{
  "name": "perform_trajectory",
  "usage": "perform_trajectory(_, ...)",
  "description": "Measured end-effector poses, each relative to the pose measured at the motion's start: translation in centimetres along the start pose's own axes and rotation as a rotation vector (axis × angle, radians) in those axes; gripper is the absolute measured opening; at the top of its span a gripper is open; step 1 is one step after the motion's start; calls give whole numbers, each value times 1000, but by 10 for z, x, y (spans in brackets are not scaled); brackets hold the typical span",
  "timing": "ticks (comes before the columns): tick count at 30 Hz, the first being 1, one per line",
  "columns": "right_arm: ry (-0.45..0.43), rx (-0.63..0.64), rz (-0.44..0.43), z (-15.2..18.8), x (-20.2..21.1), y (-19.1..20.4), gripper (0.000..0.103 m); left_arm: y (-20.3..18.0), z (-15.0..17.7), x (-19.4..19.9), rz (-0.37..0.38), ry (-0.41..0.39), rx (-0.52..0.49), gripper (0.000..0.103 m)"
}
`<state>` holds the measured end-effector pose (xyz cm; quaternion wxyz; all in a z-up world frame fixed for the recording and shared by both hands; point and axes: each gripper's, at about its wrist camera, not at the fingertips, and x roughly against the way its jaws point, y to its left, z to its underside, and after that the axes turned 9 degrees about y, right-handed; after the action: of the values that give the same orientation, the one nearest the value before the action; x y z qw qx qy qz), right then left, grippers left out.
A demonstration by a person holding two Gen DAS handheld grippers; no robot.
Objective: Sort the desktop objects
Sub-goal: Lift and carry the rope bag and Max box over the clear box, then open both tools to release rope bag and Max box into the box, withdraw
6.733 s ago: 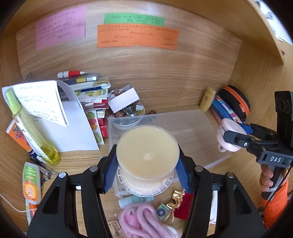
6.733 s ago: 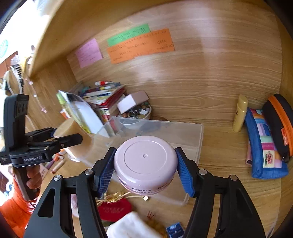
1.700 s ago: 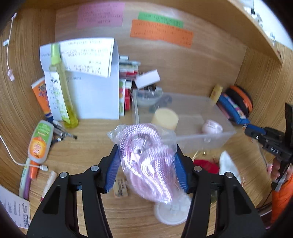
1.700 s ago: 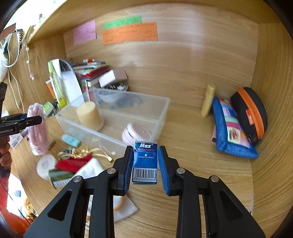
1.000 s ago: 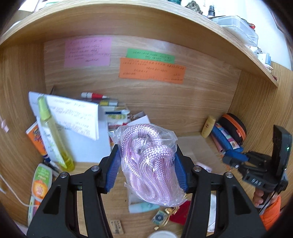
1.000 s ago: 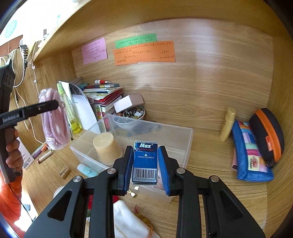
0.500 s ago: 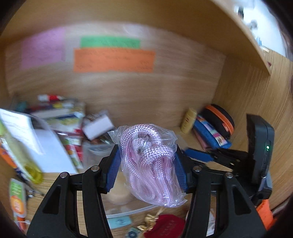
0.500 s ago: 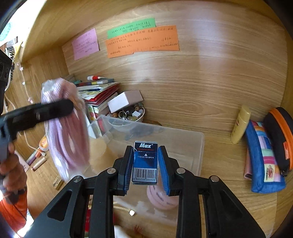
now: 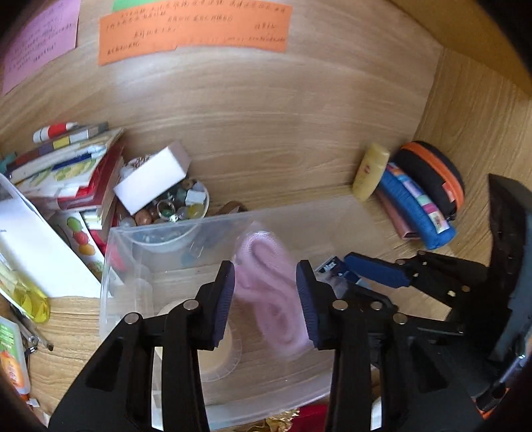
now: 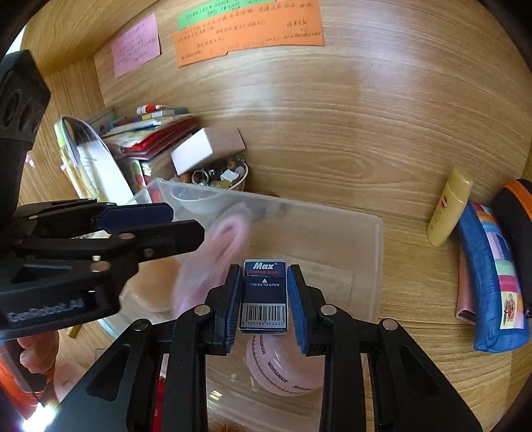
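The clear plastic rectangular bin [image 9: 139, 252] stands on the wooden surface [image 10: 415, 299] with both tools over it. Inside it, a round pale-pink container with lettering round its edge [image 10: 286, 369] sits on the floor of the bin under the right tool [image 10: 264, 295], and a beige cylindrical tub on a clear ribbed lid [image 9: 216, 349] sits toward the bin's left end, half hidden behind the left tool [image 9: 266, 299]. A pink braided cord bundle in a thin clear bag [image 9: 272, 299] shows between the left tool's blue pads as a motion-smeared shape; the jaws stand apart with a gap on each side of it, so it looks loose within the bin's mouth, though the blur keeps me from saying whether it touches either pad. From the right wrist view the same bundle [image 10: 212, 262] is a pink streak just past the left tool's fingertips.

The right tool is closed on a small dark-blue "Max" staple box with a barcode [image 10: 265, 295], held upright over the bin.

Behind the bin a small white bowl of beads, rings and stones [image 9: 176, 206] carries a white cardboard box [image 9: 153, 181] tilted on its rim, beside a stack of books and booklets [image 9: 66, 159]. To the right, well apart from the bin, a yellow tube [image 10: 449, 206] leans by a blue patchwork pouch [image 10: 492, 275] and a black pouch with an orange zip [image 9: 432, 172], which the right view cuts off at its edge. The writing on the orange paper note [image 9: 193, 30] is too small to read.
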<state>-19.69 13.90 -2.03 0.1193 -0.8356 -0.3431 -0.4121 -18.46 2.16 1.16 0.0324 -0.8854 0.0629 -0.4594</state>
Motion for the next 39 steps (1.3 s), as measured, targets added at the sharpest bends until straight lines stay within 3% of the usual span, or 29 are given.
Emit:
perform_trajectory(8,11,11,77,4,-7,3,25,0,5,-7,-23,0,-17,39)
perform_trajectory(12,14,8,95,4,-10,1,25,1,9,-1,-37,-28,-20,55)
perform_trajectory(16,3,20,123,5,-8,2,29,4,9,5,-23,-47,-15,57)
perform_trajectory(18,-20,16,143,5,-4,3,38,6,10,10,-32,-65,-11,66)
perform_trajectory(22,-66,26,172,6,4,5,51,12,11,20,-38,-95,2,70)
perform_trajectory(24,-85,26,178,6,9,6,67,15,11,25,-40,-110,10,76)
perform_trajectory(26,-97,25,193,6,12,7,75,19,12,33,-46,-129,21,78)
perform_trajectory(31,-125,29,193,3,26,11,83,24,12,53,-70,-183,33,92)
perform_trajectory(37,-123,23,160,7,54,17,84,31,25,78,-72,-191,29,96)
perform_trajectory(39,-129,14,144,11,65,18,91,34,33,85,-85,-192,23,97)
